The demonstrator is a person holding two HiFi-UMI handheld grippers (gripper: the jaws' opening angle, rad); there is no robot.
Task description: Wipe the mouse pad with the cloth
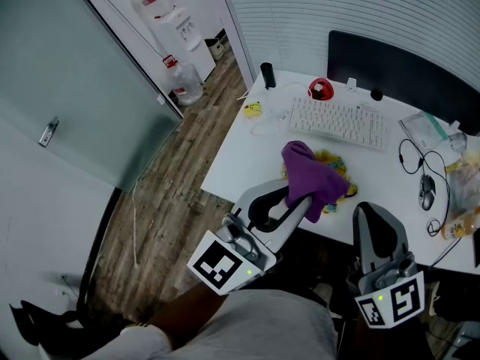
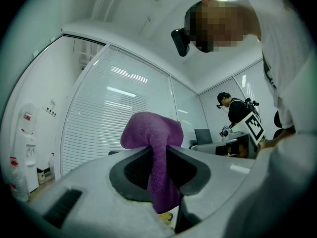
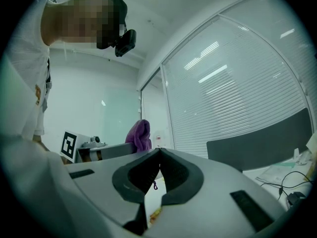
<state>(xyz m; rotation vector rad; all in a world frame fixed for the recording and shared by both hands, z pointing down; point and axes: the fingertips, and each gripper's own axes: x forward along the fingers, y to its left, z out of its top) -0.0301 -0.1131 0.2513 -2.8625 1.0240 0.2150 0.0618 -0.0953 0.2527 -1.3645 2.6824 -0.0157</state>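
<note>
A purple cloth hangs bunched from my left gripper, which is shut on it, held above the front edge of the white desk. Under the cloth a yellow patterned mouse pad shows only in part. In the left gripper view the cloth sticks up between the jaws of the left gripper and droops over them. My right gripper is held to the right at the desk's front edge, apart from the pad. In its own view the right gripper is shut with nothing in it.
Behind the pad lie a white keyboard, a red object, a dark monitor and a black cylinder. A wired mouse and bags sit at the right. A water bottle stands on the floor. Another person stands far off.
</note>
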